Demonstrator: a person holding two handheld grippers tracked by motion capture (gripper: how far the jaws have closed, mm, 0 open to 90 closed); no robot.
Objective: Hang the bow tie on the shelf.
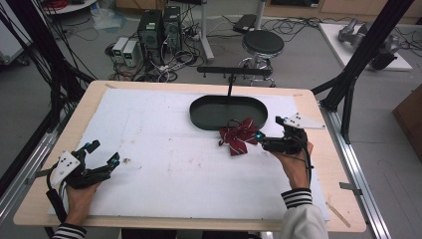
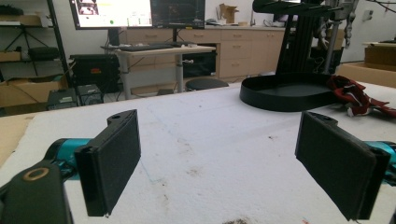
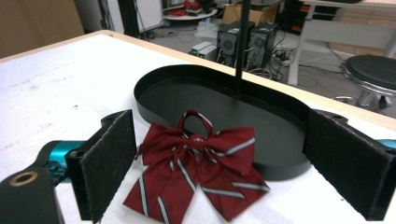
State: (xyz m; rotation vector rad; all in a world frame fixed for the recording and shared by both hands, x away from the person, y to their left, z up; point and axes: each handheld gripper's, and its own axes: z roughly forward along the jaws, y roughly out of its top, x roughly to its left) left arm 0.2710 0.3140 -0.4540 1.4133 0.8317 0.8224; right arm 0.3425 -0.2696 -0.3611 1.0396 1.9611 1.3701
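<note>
Lying on the white foam sheet (image 1: 164, 149), the red striped bow tie (image 1: 239, 137) rested against the near rim of the black oval tray (image 1: 229, 112), its loop leaning up on the tray wall — in the high view it sat at about one o'clock from the table's middle. The right gripper (image 1: 263, 142) came at it from three o'clock, jaws spread wide and holding nothing. In the right gripper view the bow tie (image 3: 198, 165) lay between the two black pads (image 3: 109, 163), nearer the left one and apparently just beside it, with the tray (image 3: 154, 93) behind at twelve o'clock and a thin black post (image 3: 239, 46) rising from its floor.

The left gripper (image 1: 102, 157) sat at about eight o'clock on the table, well apart from the bow tie, its jaws likewise spread and empty. In the left gripper view the tray (image 2: 280, 91) showed far off at one o'clock — the bow tie (image 2: 355, 95) touching its right side.
</note>
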